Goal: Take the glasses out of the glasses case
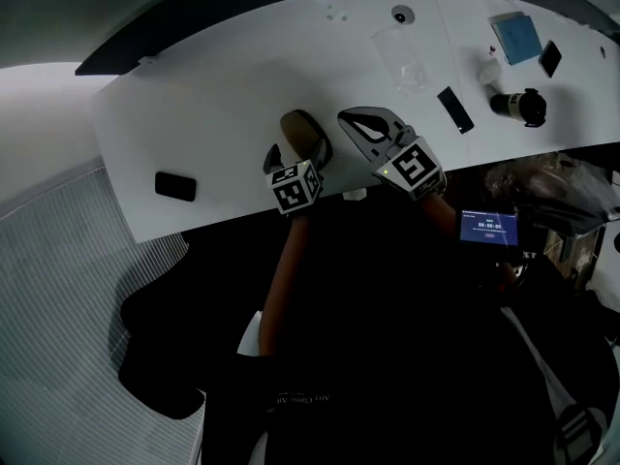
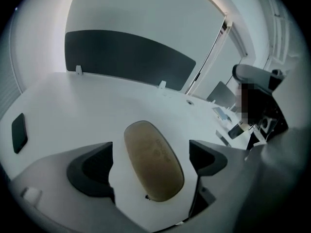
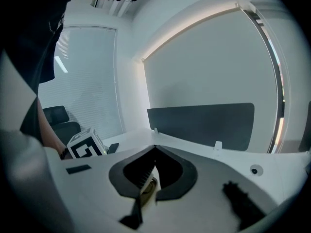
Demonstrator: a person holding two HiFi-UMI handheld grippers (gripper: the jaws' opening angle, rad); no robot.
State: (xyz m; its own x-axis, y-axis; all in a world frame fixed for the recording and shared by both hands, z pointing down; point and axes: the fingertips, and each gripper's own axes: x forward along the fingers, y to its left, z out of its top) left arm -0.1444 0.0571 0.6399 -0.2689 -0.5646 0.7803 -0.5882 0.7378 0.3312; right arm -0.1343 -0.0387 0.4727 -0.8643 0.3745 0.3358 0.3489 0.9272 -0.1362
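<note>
A brown oval glasses case (image 1: 301,127) lies closed on the white table (image 1: 203,105), near its front edge. My left gripper (image 1: 296,151) points down over it and is open. In the left gripper view the case (image 2: 153,161) lies lengthwise in the gap, and neither of the dark fingers (image 2: 92,171) touches it. My right gripper (image 1: 349,119) hovers just right of the case with its jaws shut. In the right gripper view (image 3: 155,152) a small pale olive bit shows under the closed tips; I cannot tell what it is. No glasses are in sight.
A flat black item (image 1: 175,186) lies at the table's left. At the back right are a clear plastic piece (image 1: 399,56), a black bar (image 1: 454,109), a black cylinder (image 1: 518,106), a blue pad (image 1: 514,37) and a dark phone (image 1: 549,58). A small lit screen (image 1: 489,227) sits below the table edge.
</note>
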